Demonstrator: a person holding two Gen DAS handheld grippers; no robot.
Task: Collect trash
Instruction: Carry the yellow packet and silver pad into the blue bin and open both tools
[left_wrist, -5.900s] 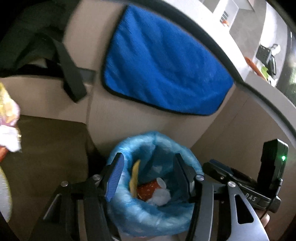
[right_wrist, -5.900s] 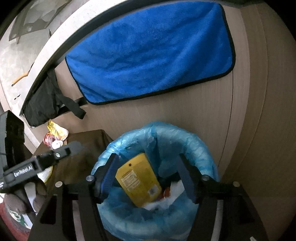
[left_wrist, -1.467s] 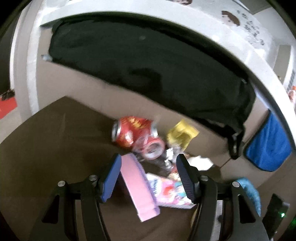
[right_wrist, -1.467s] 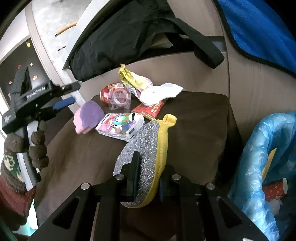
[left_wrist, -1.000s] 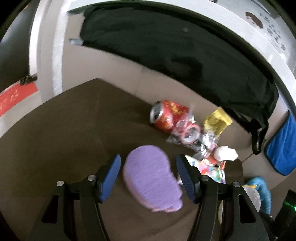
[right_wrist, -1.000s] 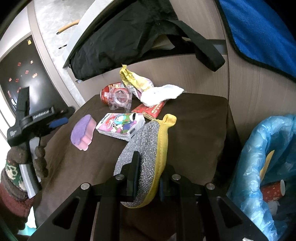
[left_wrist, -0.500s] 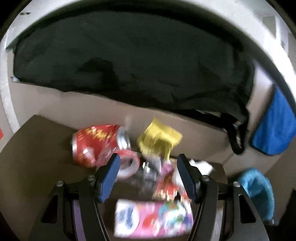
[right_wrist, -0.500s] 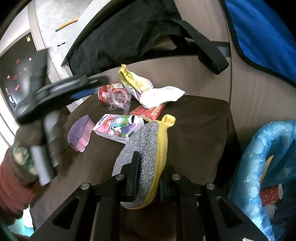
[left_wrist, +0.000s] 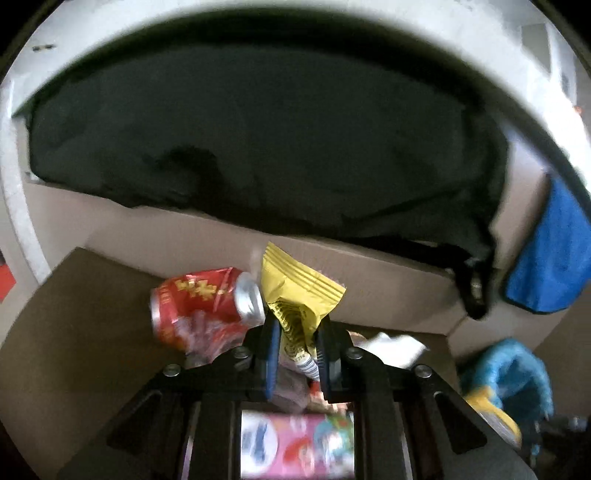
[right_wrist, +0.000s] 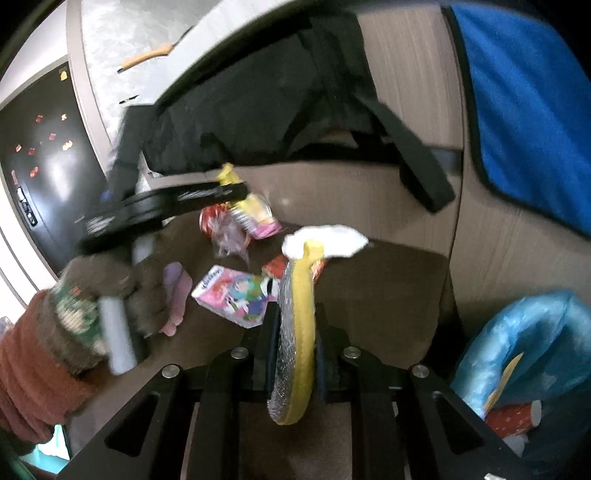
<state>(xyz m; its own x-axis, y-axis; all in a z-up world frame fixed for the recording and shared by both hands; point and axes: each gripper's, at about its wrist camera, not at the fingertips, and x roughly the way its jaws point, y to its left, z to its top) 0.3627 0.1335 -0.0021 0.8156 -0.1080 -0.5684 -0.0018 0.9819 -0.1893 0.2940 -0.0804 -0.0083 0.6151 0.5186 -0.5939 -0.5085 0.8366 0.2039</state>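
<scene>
The left gripper (left_wrist: 295, 347) is closing on the yellow snack wrapper (left_wrist: 299, 299) by the red can (left_wrist: 201, 302), and the right gripper (right_wrist: 293, 345) pinches the scrub sponge (right_wrist: 295, 332), so both should probably lift slowly toward the blue trash bag (right_wrist: 524, 343).

Beige panelled wall above a dark brown tabletop

A black bag (left_wrist: 258, 147) slumps along the wall ledge, a blue cloth (right_wrist: 524, 103) hanging beside it (black-edged). A pale grey curved counter (left_wrist: 424, 44) runs above; the brown table (right_wrist: 399, 295) butts against the wood-grain wall panel (right_wrist: 406, 74).
</scene>
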